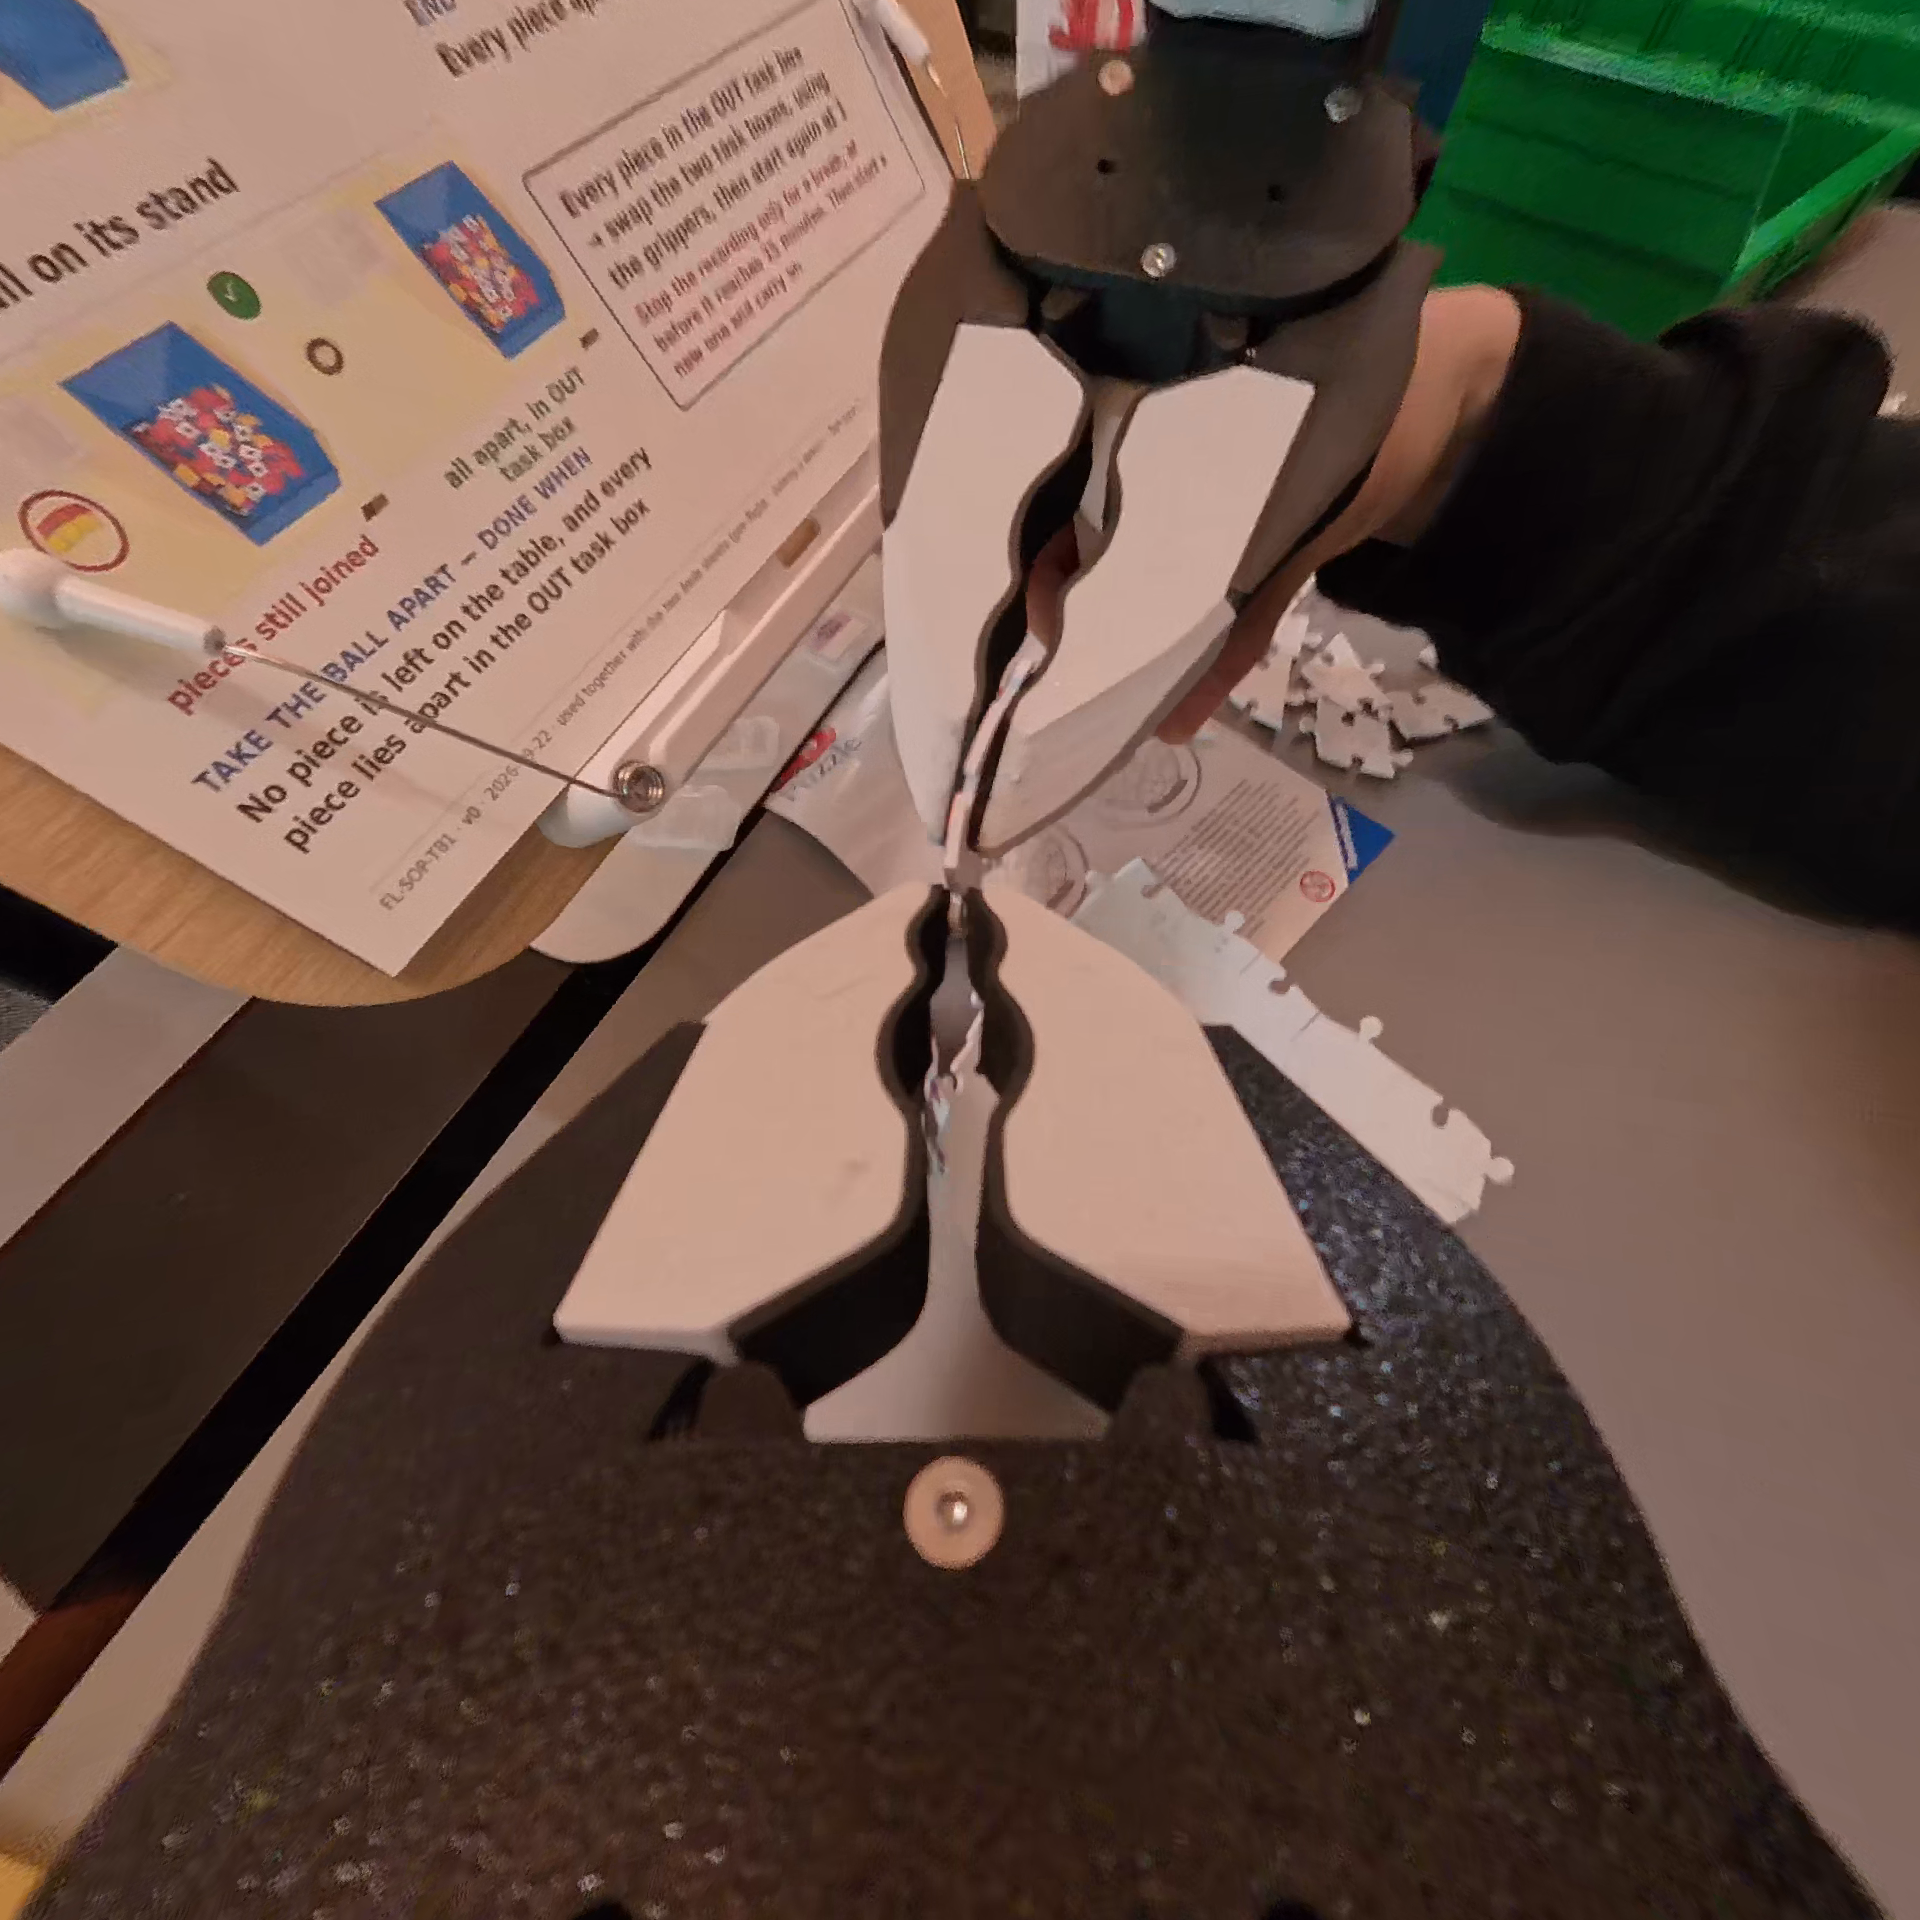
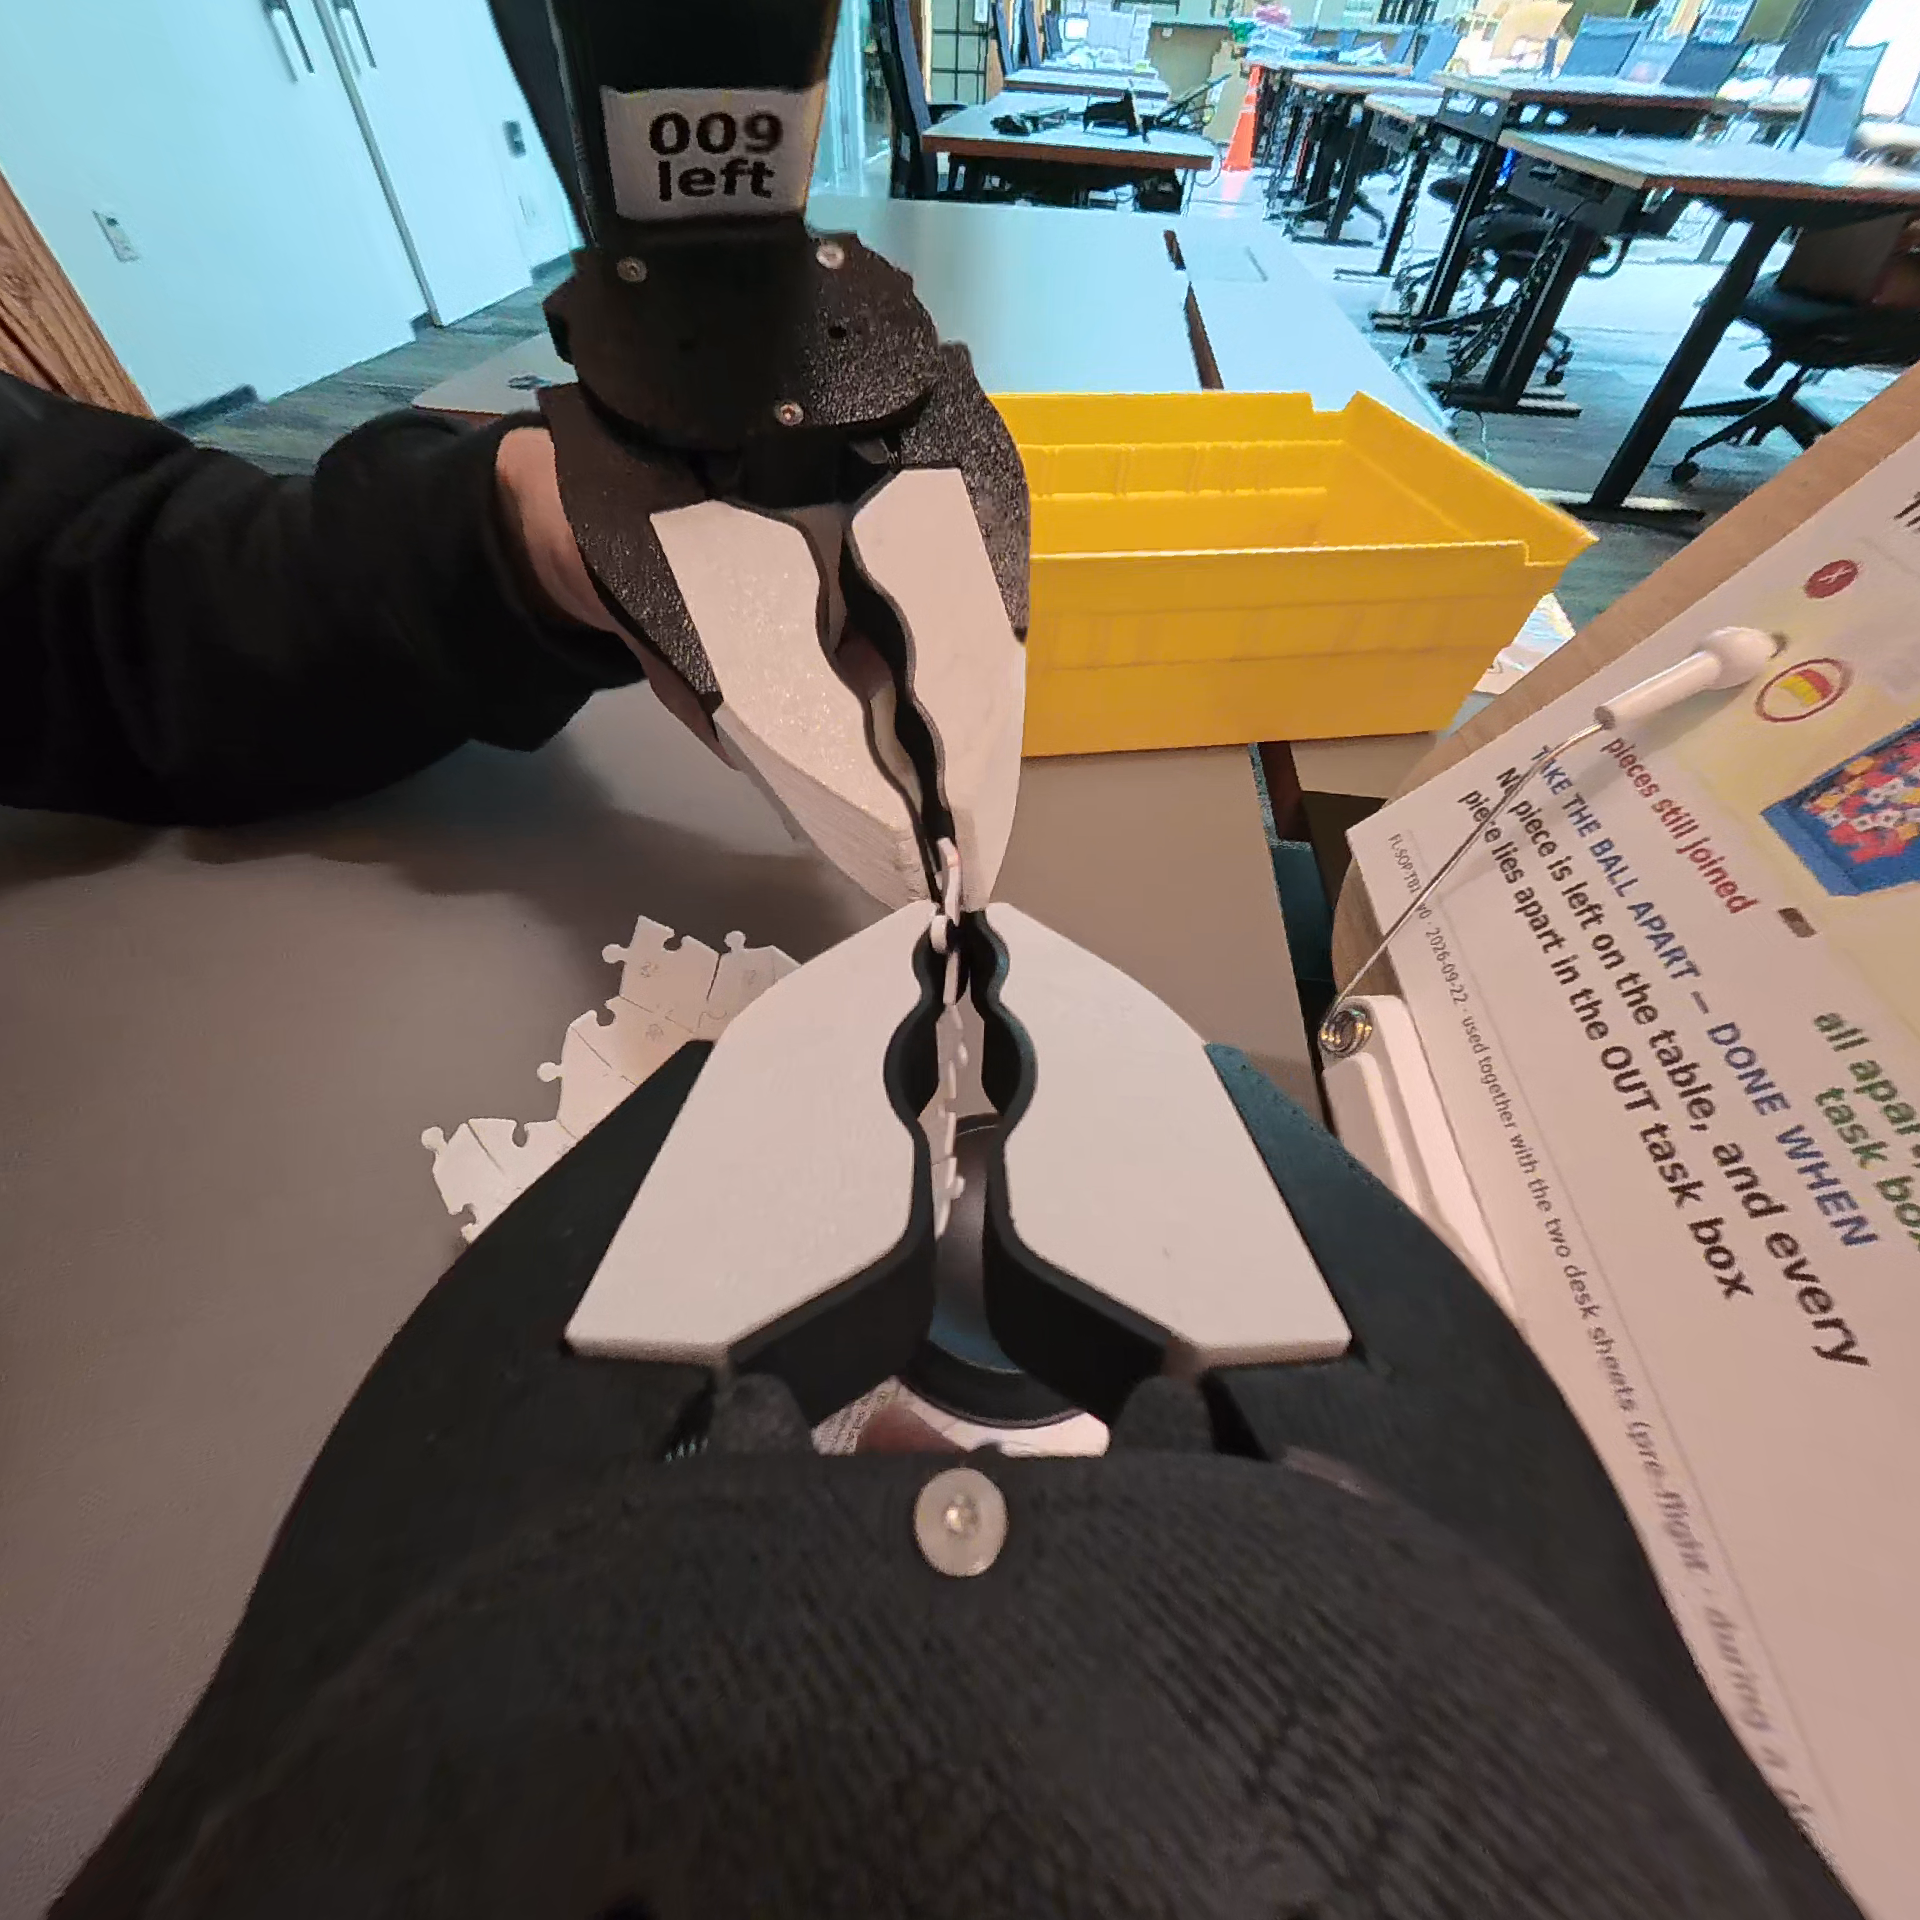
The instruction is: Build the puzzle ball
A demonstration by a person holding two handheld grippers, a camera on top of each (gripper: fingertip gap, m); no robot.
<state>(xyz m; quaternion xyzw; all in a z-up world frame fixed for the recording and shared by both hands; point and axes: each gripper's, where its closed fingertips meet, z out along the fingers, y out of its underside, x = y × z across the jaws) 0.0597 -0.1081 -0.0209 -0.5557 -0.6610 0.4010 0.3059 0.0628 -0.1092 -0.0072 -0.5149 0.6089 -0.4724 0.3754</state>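
White puzzle pieces [image 1: 958,1049] edge-on, clamped

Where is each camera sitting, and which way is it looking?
Left wrist view: sits on the left gripper, looking along its fingers at the right gripper, a sleeved hand, an instruction sheet and loose puzzle pieces.
Right wrist view: sits on the right gripper, looking the opposite way at the left gripper, its hand, a yellow bin and office desks.
Shared: both grippers meet tip to tip, each shut on a puzzle piece, above the grey table.
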